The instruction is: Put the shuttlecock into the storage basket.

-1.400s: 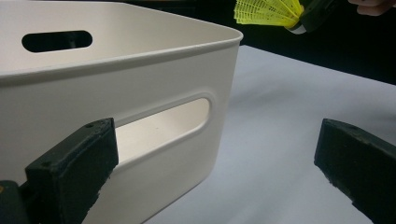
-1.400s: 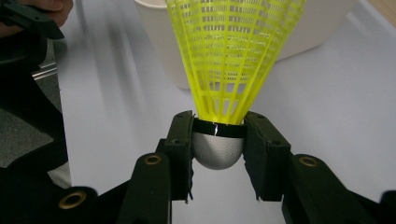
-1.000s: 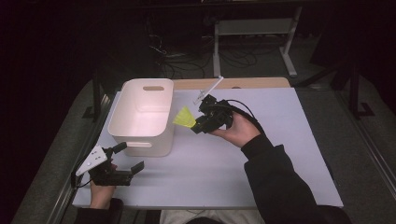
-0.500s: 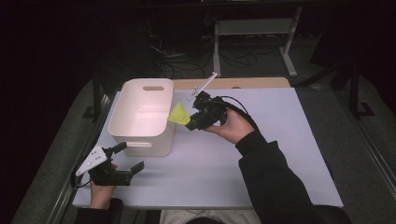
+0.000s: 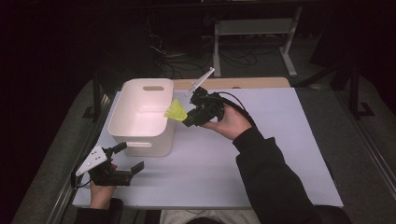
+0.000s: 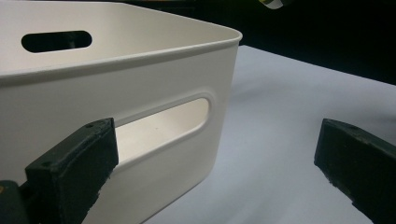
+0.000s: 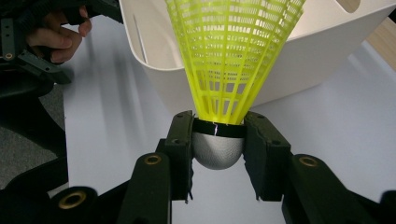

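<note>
A yellow plastic shuttlecock (image 5: 176, 111) (image 7: 231, 56) with a silver-grey head is clamped by that head between the pads of my right gripper (image 5: 187, 119) (image 7: 218, 149). Its skirt reaches over the right rim of the white plastic bin (image 5: 142, 119) (image 7: 299, 60). My left gripper (image 5: 128, 158) (image 6: 215, 154) rests on the table at the front left, just before the bin's near wall, jaws wide apart with nothing between them. The bin's handle slot (image 6: 163, 121) faces it.
The bin stands at the left of a pale table sheet (image 5: 261, 154). A wooden strip (image 5: 243, 83) runs along the table's far edge. Beyond it are a white stand (image 5: 254, 32) and cables on a dark floor.
My right gripper has carried the shuttlecock leftward, from beside the bin to over its right rim. The left gripper has kept still.
</note>
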Demonstrator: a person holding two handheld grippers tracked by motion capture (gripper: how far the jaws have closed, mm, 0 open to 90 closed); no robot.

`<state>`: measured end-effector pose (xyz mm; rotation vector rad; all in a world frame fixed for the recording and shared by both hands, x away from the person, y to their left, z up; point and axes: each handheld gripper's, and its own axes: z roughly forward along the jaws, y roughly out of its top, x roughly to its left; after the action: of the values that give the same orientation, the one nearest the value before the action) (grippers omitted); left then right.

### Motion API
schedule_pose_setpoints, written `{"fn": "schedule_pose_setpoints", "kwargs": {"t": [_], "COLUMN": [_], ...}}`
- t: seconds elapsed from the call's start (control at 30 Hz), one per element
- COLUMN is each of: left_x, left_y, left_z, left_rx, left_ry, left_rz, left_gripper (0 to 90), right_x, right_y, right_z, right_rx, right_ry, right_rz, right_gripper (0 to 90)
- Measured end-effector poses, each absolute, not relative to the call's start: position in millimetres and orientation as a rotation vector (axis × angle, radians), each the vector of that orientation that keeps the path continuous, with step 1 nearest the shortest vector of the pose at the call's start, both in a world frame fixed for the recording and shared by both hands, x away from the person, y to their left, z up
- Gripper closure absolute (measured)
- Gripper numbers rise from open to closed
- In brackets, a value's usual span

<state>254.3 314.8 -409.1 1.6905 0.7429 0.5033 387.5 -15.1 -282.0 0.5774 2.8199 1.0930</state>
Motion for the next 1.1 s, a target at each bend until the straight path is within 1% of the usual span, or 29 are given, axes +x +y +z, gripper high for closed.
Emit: {"fn": "schedule_pose_setpoints", "kwargs": {"t": [1.1], "left_x": [254.2], "left_y": [315.3], "left_z": [-408.8], "left_rx": [1.692], "left_ry": [0.743], "left_rz": [0.506], "left_gripper": [0.0], "right_x": [395.7], "right_y": [15.2], "right_z": [-262.7], "right_rx": [0.510], "right_ry": [2.823], "right_rz": [1.103], "right_gripper": [63.0]}}
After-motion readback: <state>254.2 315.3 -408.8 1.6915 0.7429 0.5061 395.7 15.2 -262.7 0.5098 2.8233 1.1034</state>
